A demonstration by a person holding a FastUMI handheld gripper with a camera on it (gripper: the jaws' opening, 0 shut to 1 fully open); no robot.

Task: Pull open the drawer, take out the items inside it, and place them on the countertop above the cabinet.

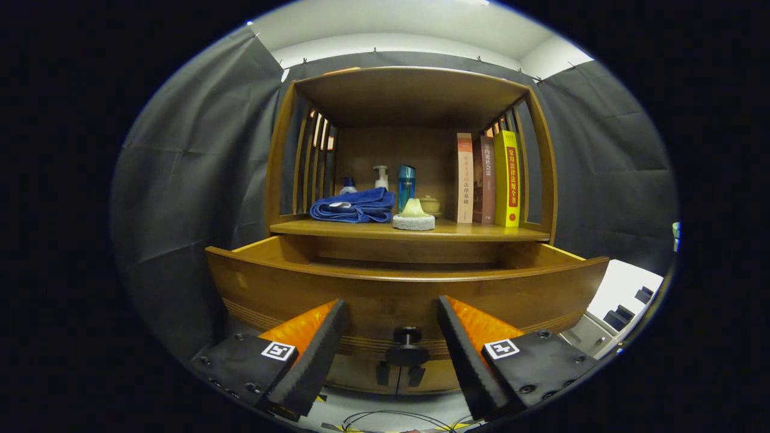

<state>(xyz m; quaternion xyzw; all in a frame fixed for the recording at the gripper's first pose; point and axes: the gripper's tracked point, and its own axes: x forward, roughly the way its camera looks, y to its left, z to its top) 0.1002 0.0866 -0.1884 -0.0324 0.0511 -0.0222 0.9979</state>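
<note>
Cabinet: a big brown wooden cabinet (409,90) stands straight ahead of the hand-held gripper, against the dark cloth wall.
Drawer: the wide brown wooden drawer (403,294) is pulled out toward the fingers. Its inside is hidden behind the front board, so I cannot tell what is left in it.
Bench: the flat wooden bench (475,231) sits just above the drawer, beyond the fingers. On it lie a folded blue towel (355,206), a tall blue bottle (406,186), a small pale soap on a white stone dish (414,216) and three upright books (488,179).
Knob: a small round black knob (407,335) pokes out between the fingers.
Hand-held gripper: the hand-held gripper (391,355) is spread wide, pinching nothing.
Risk: reaching in blind, the fingers could bump the front board and push the drawer shut, or knock the soap dish near the bench edge.
</note>
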